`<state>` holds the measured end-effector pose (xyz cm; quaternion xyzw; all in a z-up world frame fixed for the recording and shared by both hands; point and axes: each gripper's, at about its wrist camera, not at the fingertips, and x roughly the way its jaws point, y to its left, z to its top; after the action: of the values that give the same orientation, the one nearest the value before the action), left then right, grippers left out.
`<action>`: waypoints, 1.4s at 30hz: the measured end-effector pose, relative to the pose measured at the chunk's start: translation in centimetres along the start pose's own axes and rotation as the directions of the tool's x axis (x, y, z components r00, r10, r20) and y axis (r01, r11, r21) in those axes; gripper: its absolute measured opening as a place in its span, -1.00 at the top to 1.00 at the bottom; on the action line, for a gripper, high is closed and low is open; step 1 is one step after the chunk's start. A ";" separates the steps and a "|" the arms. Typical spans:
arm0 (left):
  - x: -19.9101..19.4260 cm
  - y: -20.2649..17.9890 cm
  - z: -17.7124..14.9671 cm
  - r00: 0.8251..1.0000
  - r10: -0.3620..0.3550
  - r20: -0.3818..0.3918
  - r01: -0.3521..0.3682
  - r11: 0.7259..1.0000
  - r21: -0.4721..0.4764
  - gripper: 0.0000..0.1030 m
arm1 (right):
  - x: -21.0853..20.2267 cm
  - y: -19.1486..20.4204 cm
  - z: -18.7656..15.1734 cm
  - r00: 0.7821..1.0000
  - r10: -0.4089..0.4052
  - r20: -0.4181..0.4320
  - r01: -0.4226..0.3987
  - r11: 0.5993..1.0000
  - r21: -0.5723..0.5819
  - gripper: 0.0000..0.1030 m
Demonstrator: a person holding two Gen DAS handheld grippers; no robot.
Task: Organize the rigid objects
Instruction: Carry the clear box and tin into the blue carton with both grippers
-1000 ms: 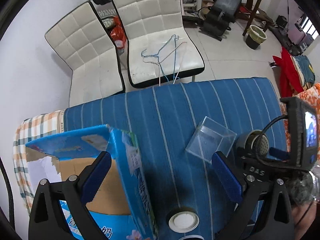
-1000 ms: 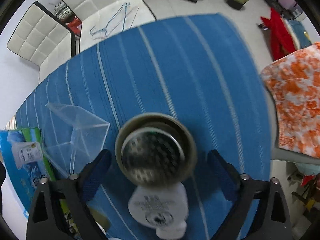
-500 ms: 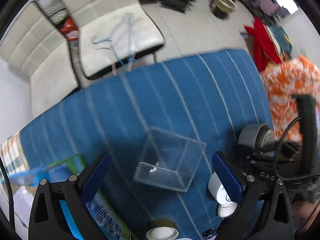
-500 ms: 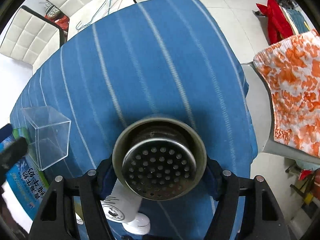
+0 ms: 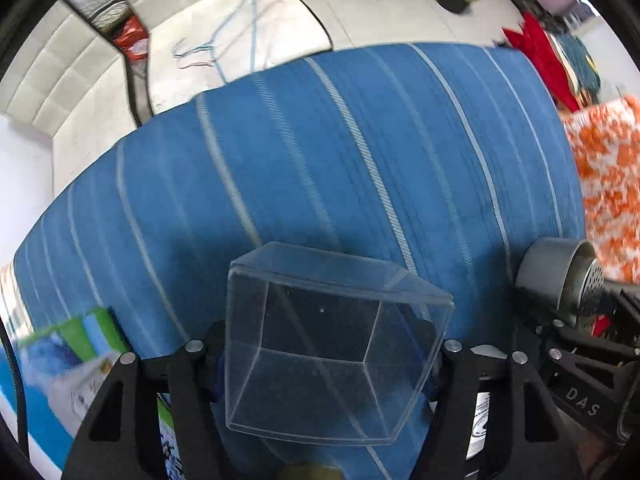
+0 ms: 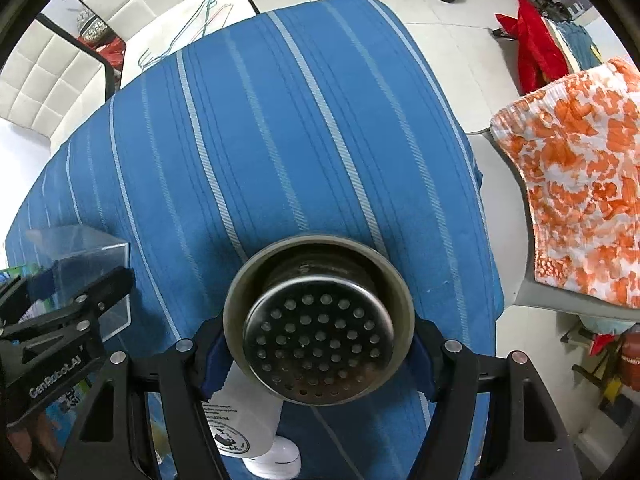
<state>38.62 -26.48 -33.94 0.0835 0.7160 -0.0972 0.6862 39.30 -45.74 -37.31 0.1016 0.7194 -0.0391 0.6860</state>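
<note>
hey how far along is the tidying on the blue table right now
Nothing looks put away yet. In hand: the left gripper is shut on the clear box, and the right gripper is shut on the metal cup; both still need placing. Left on the table: a white bottle under the cup and the carton at the left edge.

white chairs [image 5: 92, 92], wire hangers [image 5: 224, 46], orange cloth [image 6: 576, 208]
</note>
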 end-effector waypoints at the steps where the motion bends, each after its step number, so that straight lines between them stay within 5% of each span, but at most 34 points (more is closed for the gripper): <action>1: -0.6 0.1 -0.5 1.000 0.012 0.023 -0.012 1.000 -0.012 -0.26 | -0.2 0.1 -0.1 1.000 -0.002 0.001 0.002 1.000 0.008 -0.42; 14: -12.4 2.9 -8.4 0.948 0.084 0.309 -0.062 0.995 -0.079 -0.26 | -8.8 4.6 -4.7 0.987 0.014 0.157 -0.007 0.999 -0.043 -0.42; 24: -19.9 11.6 -14.0 0.889 0.127 0.441 -0.060 0.985 -0.163 -0.26 | -18.8 15.8 -12.6 0.952 0.092 0.293 -0.041 0.983 -0.177 -0.42; 33: -24.8 19.5 -20.1 0.848 0.185 0.496 -0.076 0.970 -0.232 -0.26 | -22.8 27.0 -16.9 0.923 0.159 0.349 -0.065 0.962 -0.266 -0.42; 37: -25.0 22.8 -21.1 0.853 0.182 0.490 -0.054 0.963 -0.264 -0.26 | -22.2 30.8 -17.1 0.928 0.175 0.330 -0.078 0.955 -0.287 -0.42; 42: -21.8 27.9 -20.4 0.904 0.086 0.418 0.053 0.949 -0.310 -0.26 | -18.4 34.3 -14.6 0.945 0.221 0.241 -0.150 0.947 -0.284 -0.42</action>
<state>26.93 5.96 -12.00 -0.0438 0.5542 0.0079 0.8312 32.55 -11.10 -15.36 0.0716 0.6052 0.1080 0.7855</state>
